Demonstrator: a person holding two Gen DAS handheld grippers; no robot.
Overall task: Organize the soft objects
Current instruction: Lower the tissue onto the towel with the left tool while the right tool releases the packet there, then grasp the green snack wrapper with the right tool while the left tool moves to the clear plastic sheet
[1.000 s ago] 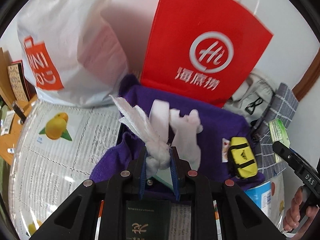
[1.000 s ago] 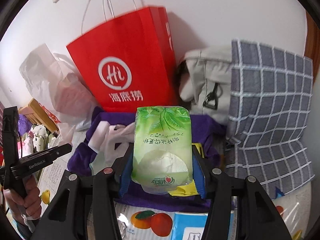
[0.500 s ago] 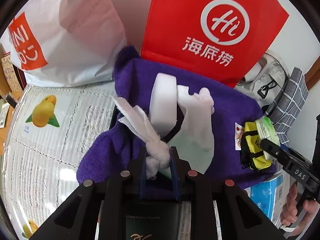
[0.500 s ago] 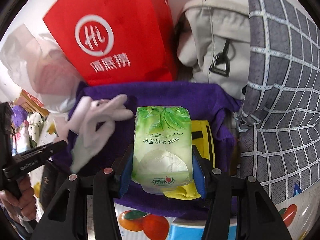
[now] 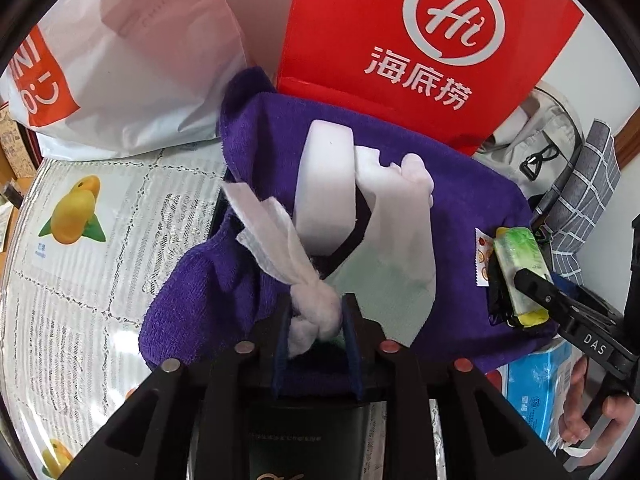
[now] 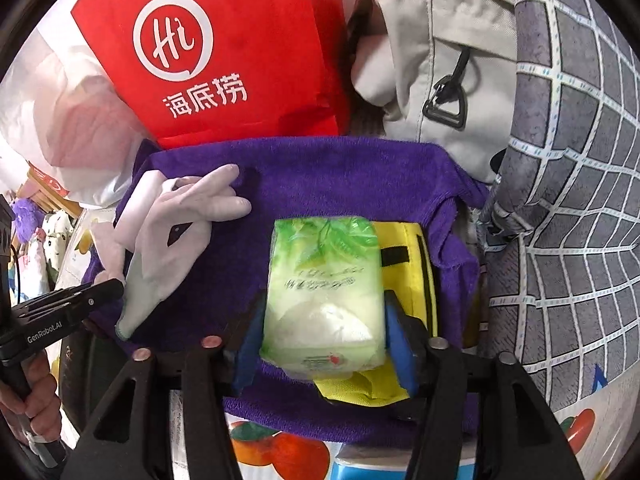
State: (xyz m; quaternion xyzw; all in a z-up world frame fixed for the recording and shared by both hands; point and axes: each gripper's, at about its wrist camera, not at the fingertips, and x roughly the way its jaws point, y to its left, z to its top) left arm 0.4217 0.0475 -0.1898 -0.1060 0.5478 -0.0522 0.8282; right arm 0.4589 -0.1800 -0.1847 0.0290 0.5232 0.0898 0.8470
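Tissue pack [image 6: 324, 300]: green-and-white soft plastic pack, leaf print, lying on the yellow pouch [image 6: 412, 264] atop the purple towel [image 6: 320, 176].
Right gripper [image 6: 320, 344]: jaws opening; pack between blue pads, right pad apart from it.
Crumpled tissue [image 5: 308, 304]: white, twisted, one end fanned out over the towel.
Left gripper [image 5: 316, 336]: jaws opening, tissue between them.
White glove [image 6: 180, 232]: flat on towel, beside white sponge block [image 5: 326, 188].

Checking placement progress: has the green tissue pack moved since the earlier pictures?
Yes. The tissue pack has come down from in front of the red bag onto the purple towel.
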